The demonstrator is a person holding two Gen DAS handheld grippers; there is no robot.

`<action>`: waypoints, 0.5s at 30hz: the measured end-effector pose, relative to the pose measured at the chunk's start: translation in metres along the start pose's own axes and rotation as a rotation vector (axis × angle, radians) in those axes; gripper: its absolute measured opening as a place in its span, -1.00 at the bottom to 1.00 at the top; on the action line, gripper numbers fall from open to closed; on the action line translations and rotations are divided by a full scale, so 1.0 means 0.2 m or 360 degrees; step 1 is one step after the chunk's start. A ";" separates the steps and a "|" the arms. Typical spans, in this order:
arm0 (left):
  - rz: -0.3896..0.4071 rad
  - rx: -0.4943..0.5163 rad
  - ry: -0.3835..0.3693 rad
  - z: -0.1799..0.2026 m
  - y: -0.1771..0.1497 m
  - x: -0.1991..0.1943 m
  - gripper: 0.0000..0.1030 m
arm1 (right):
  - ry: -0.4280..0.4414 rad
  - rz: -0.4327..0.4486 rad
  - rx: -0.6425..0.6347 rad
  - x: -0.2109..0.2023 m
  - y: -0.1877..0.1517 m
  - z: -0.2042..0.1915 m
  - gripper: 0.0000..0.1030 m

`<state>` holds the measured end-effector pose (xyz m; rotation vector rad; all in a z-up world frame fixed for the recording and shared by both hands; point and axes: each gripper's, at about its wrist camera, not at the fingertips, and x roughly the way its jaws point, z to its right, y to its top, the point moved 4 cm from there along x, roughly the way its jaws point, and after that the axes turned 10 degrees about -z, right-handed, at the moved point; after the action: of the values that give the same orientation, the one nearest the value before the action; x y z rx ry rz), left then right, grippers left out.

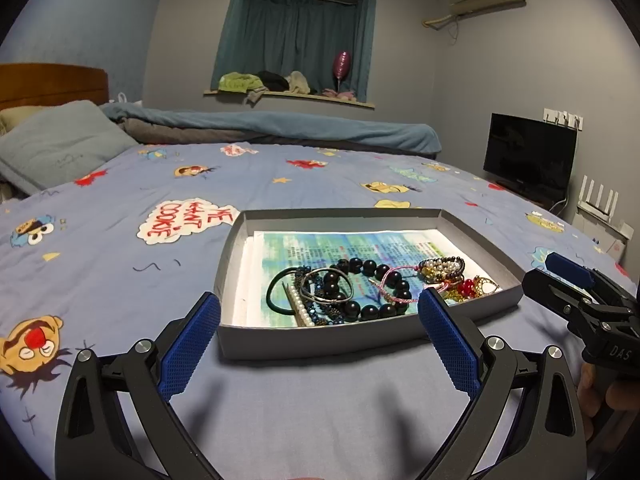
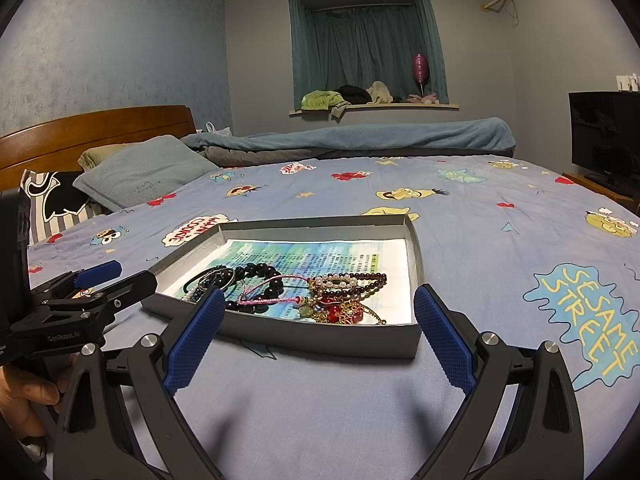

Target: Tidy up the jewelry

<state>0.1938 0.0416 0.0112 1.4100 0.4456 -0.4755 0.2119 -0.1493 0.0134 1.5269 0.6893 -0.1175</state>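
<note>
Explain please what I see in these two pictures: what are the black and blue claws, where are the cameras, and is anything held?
Each claw is a hand-held gripper, worked by a person, with a camera looking forward along its two blue fingers. One picture comes from the left gripper, the other from the right gripper; each also sees the other at its edge. Both are open and hold nothing. On the bed sheet lies a shallow grey box, lined with printed paper. Inside lies tangled jewelry: a black bead bracelet, a pink cord, pearl strands.
</note>
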 end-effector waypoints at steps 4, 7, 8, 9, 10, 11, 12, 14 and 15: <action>0.0011 0.0003 -0.0009 0.01 0.00 0.00 0.90 | 0.0000 -0.0001 -0.0003 0.00 0.00 0.00 0.90; 0.0013 0.0007 -0.0019 0.01 0.00 -0.01 0.90 | 0.0000 -0.0005 -0.0001 0.00 0.00 0.00 0.90; 0.0012 0.0007 -0.0018 0.01 0.00 -0.01 0.90 | 0.0000 -0.0006 0.0000 0.00 0.00 0.00 0.90; 0.0008 0.0008 -0.0015 0.01 0.00 -0.01 0.90 | 0.0001 -0.0006 0.0000 0.00 0.00 0.00 0.90; 0.0005 0.0009 -0.0013 0.01 0.00 -0.01 0.90 | 0.0001 -0.0006 -0.0001 0.00 0.00 0.00 0.90; 0.0002 0.0007 -0.0008 0.01 0.00 -0.01 0.90 | 0.0001 -0.0006 -0.0001 0.00 0.00 0.00 0.90; 0.0000 0.0006 -0.0006 0.01 0.00 0.00 0.90 | 0.0001 -0.0005 -0.0001 0.00 0.00 0.00 0.90; -0.0003 0.0004 -0.0005 0.01 0.00 0.00 0.90 | 0.0001 -0.0006 -0.0001 0.00 0.00 0.00 0.90; -0.0003 0.0003 -0.0005 0.01 0.00 0.00 0.90 | 0.0002 -0.0006 0.0000 0.00 0.00 0.00 0.90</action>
<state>0.1939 0.0398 0.0115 1.4104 0.4442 -0.4798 0.2126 -0.1501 0.0134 1.5259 0.6929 -0.1192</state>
